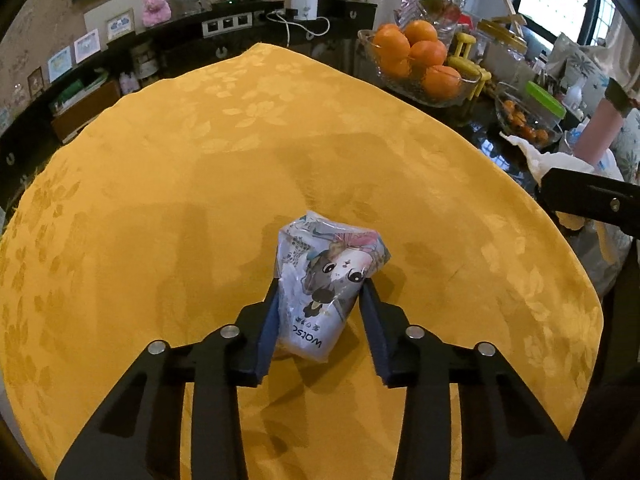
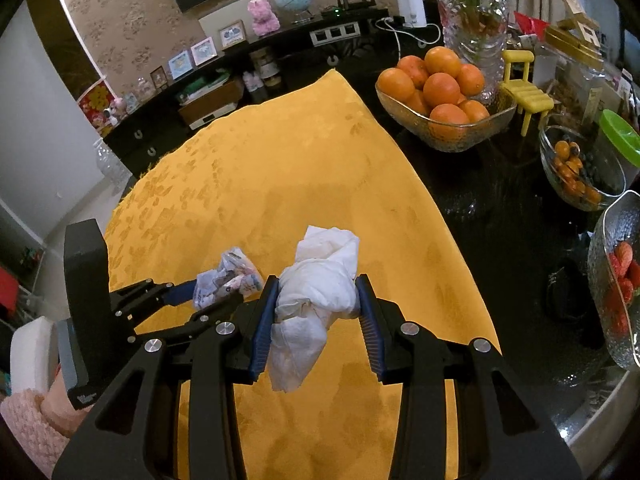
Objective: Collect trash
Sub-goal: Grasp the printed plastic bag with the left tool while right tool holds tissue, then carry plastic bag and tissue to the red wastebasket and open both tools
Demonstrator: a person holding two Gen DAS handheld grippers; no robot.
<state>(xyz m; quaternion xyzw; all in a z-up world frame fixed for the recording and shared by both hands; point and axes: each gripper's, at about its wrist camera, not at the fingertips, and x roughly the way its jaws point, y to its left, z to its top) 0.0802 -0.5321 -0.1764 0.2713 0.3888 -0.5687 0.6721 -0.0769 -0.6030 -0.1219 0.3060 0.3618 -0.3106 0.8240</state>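
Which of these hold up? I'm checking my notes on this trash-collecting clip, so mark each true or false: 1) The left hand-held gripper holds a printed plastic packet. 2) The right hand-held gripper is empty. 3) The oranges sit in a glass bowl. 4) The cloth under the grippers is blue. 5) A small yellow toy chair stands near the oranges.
1) True: the left hand-held gripper is shut on the printed plastic packet.
2) False: the right hand-held gripper is shut on a crumpled white tissue.
3) True: the oranges fill a glass bowl.
4) False: the tablecloth is yellow.
5) True: the yellow toy chair stands beside the bowl.
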